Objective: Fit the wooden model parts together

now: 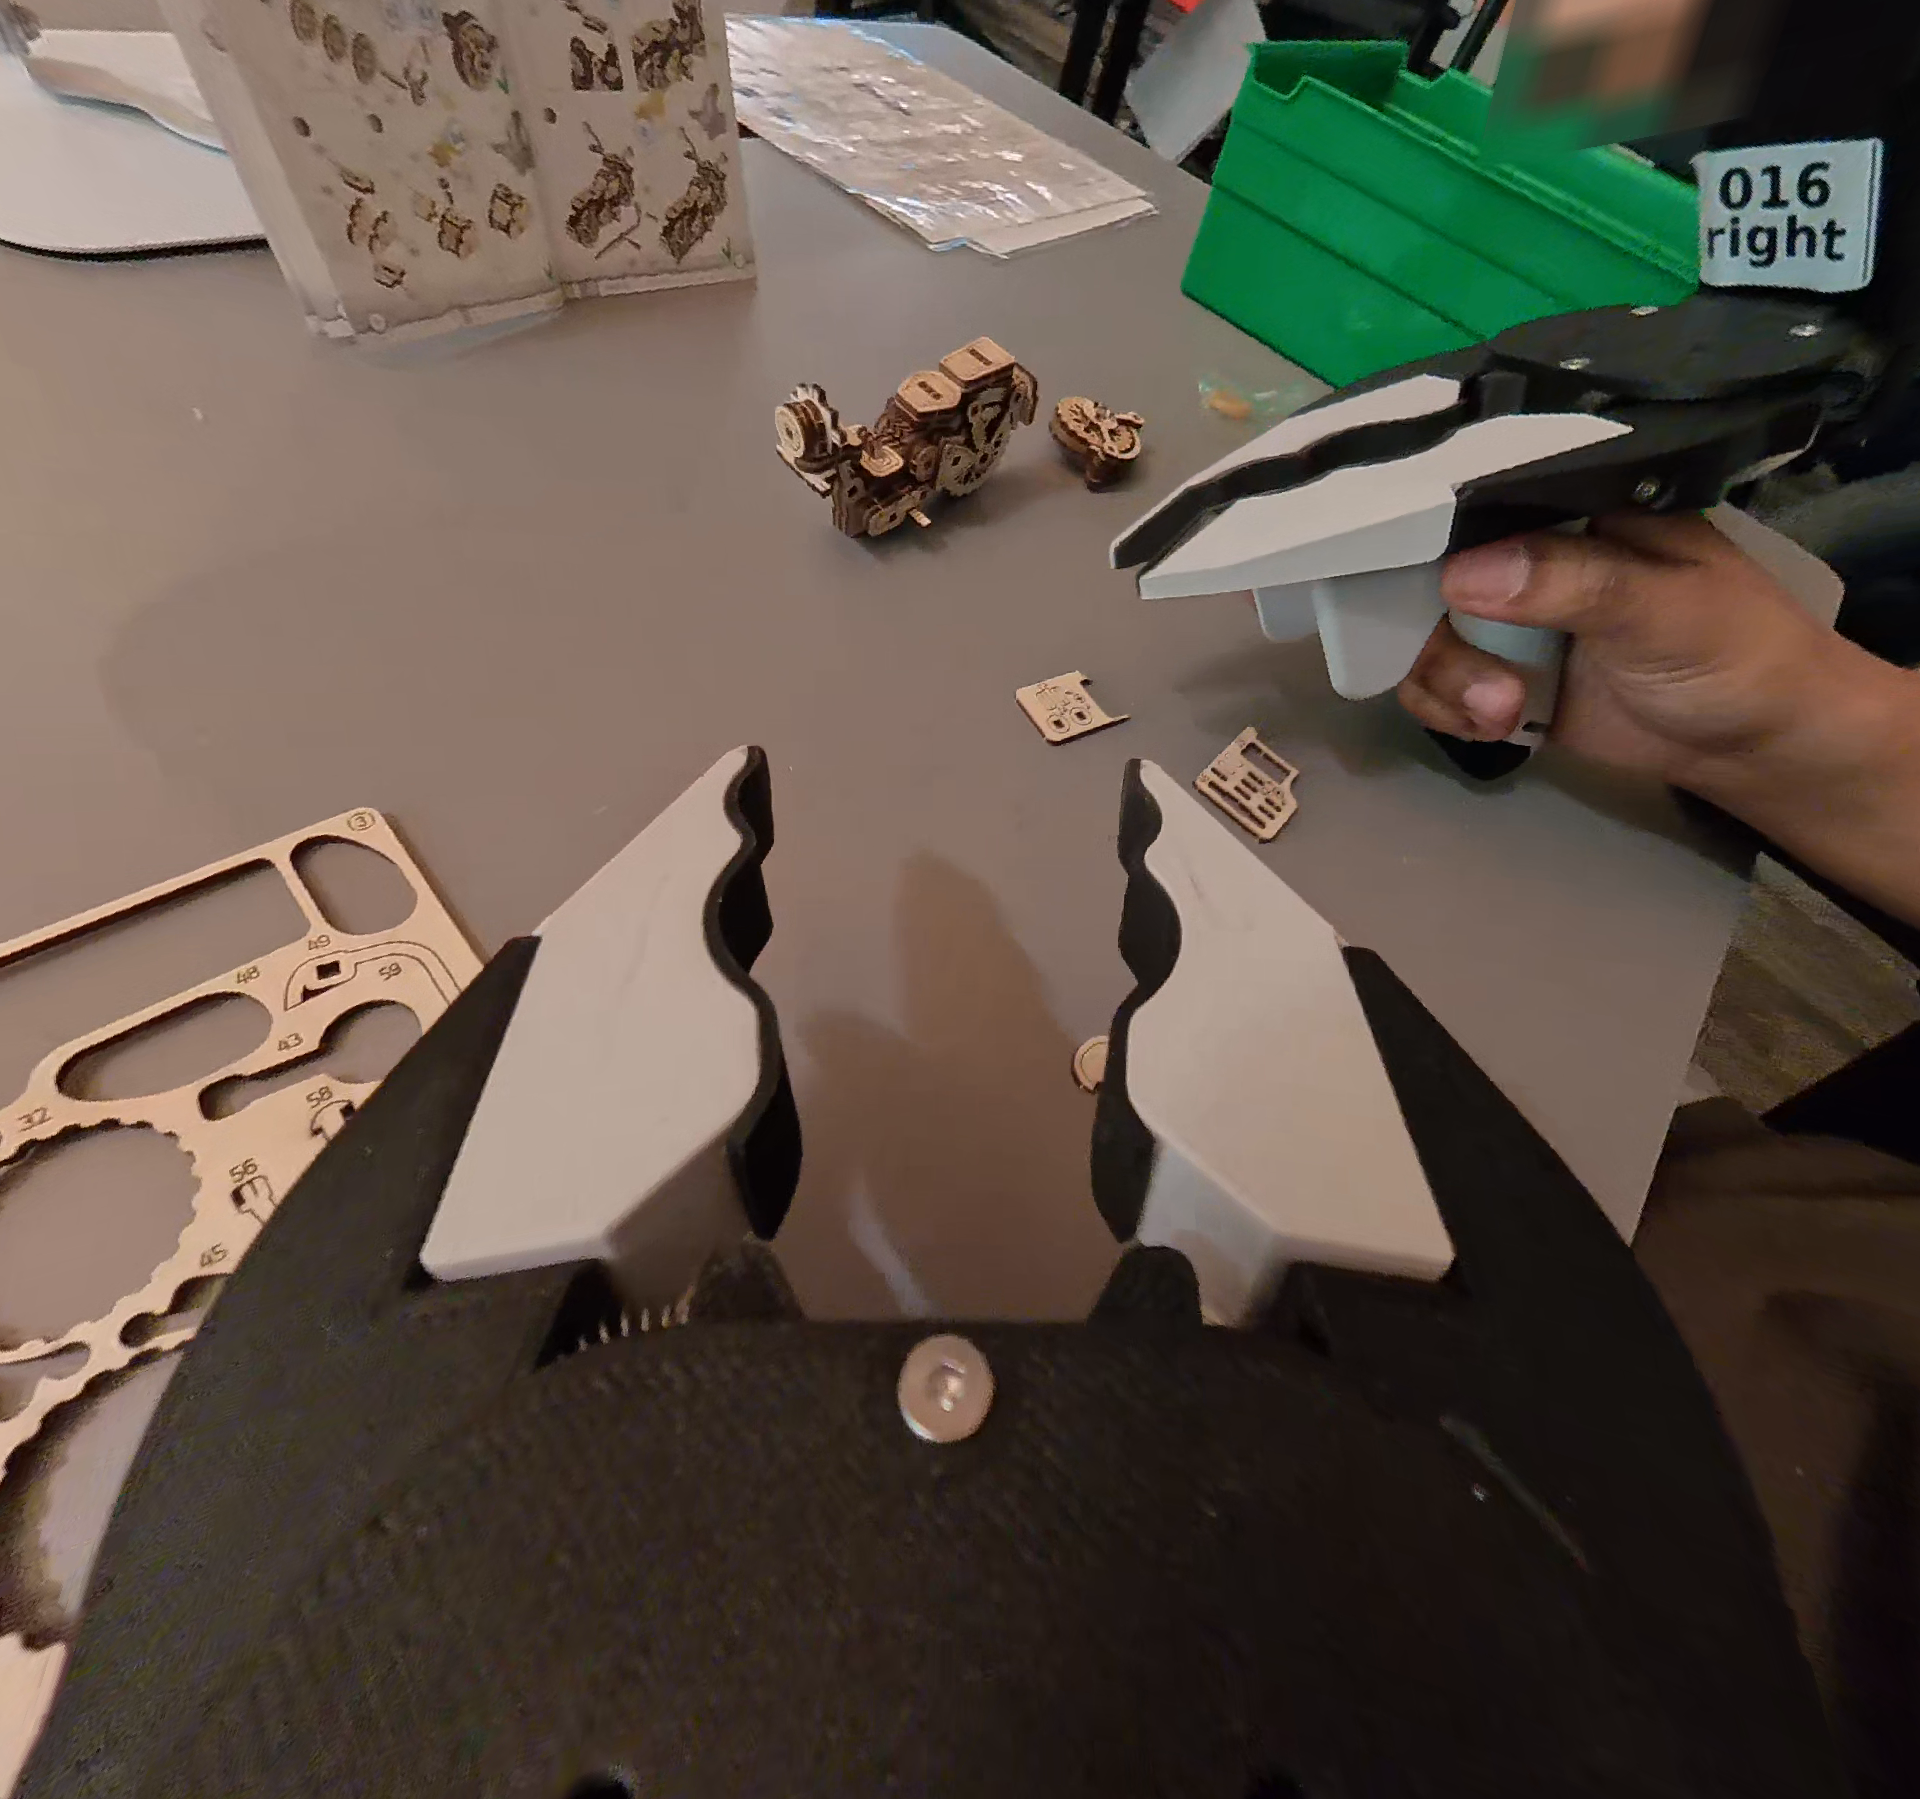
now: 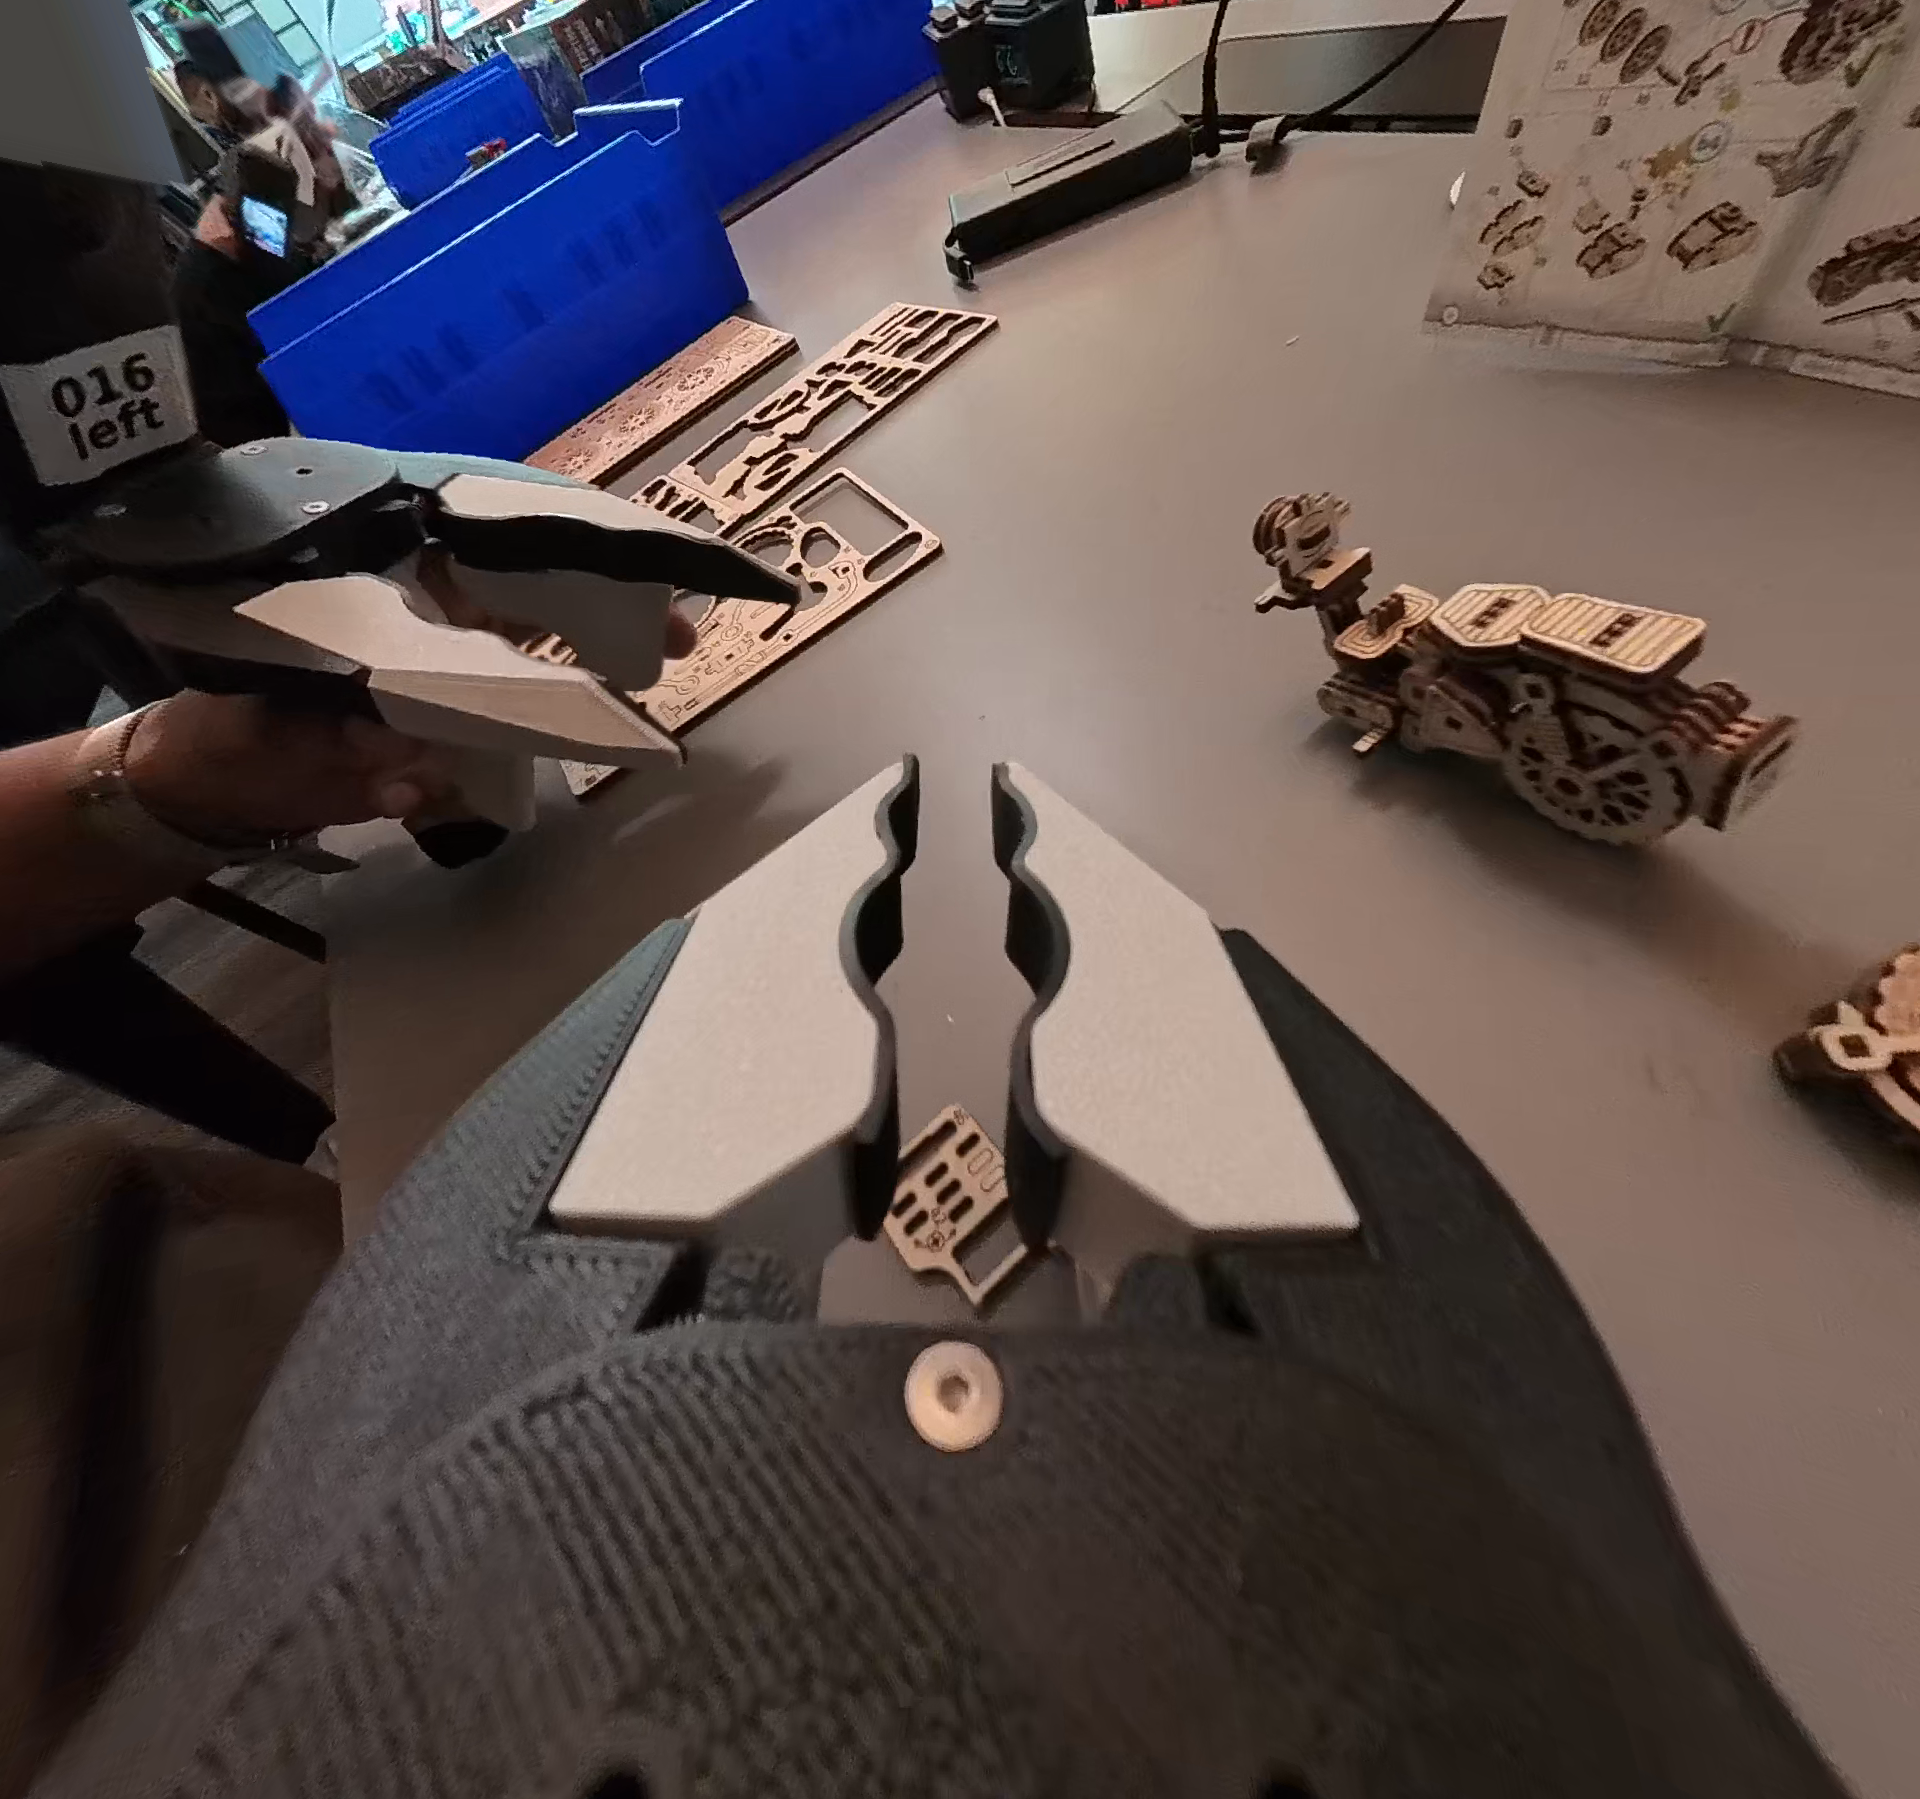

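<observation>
**Both grippers up off the table, nothing grabbed**

On the grey tabletop, the half-built brown wooden motorcycle model stood upright, well apart from both tools, and a small round wooden sub-assembly sat just beside it. The left grey-and-black two-finger gripper hung over bare table with its fingers spread wide and empty. Past its tips lay two loose flat wooden pieces: a small notched tan plate and a slotted grille-like piece. A tiny round wooden disc peeked out by the inner edge of its right finger.

The right grey-and-black gripper had its fingers only narrowly parted, gripping nothing; that slotted piece lay on the table beneath them, near the base. A punched-out plywood parts sheet lay to the left, and the printed instruction sheet stood folded at the back, near a green plastic bin.
</observation>
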